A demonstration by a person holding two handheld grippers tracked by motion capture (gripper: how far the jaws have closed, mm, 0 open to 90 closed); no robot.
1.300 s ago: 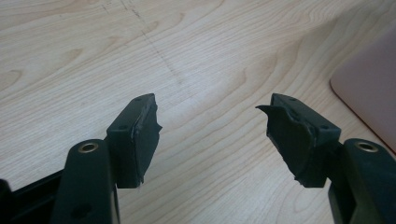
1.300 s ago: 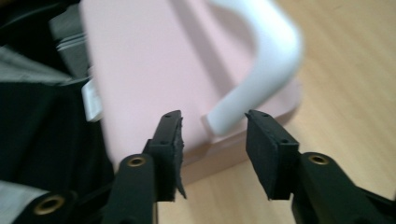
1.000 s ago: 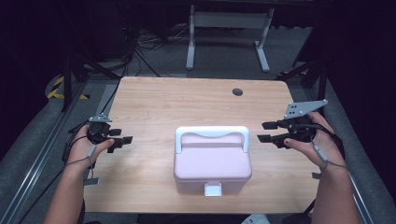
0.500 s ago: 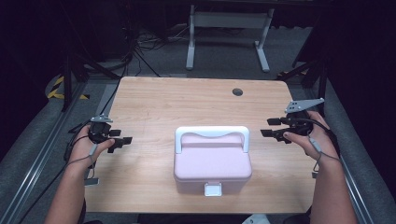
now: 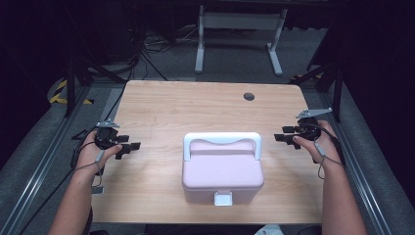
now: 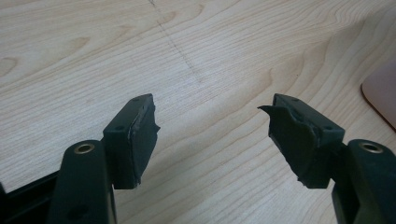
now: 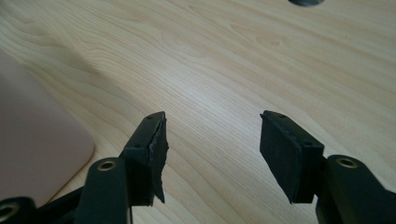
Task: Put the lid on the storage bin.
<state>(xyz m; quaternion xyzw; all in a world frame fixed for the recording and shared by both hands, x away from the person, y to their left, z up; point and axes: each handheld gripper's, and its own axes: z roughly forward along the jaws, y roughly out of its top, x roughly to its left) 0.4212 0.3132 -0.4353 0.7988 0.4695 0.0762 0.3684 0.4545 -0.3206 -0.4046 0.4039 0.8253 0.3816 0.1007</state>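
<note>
A pink box [image 5: 222, 169] sits on the wooden table [image 5: 195, 105], near the front edge and about in the middle. It has a white handle [image 5: 221, 141] lying across its lid, and a small white latch [image 5: 223, 198] at its 6 o'clock side. The lid looks shut.

The left gripper [image 5: 128, 146] is at the box's 9 o'clock, well apart from it. Its two black jaws stand wide open with nothing between them, just bare wood. In the left gripper view the pink edge of the box [image 6: 380, 91] peeks in at 3 o'clock. The right gripper [image 5: 283, 139] is at the box's 3 o'clock, near it but not touching. Its jaws are wide open too and hold nothing. In the right gripper view the pink box [image 7: 35, 144] shows at 9 o'clock.

The job looks like getting both grippers to the box, one from each side. To do it well, bring both in slowly and keep the jaws open until they are around the part to be held. The latch is small, so one gripper should line up right on it. The other can hold the box still so it does not slide. The box is smooth and may slip if pushed from one side alone.

There is a dark round hole [image 5: 249, 96] in the table at 12 o'clock, far from the box.
</note>
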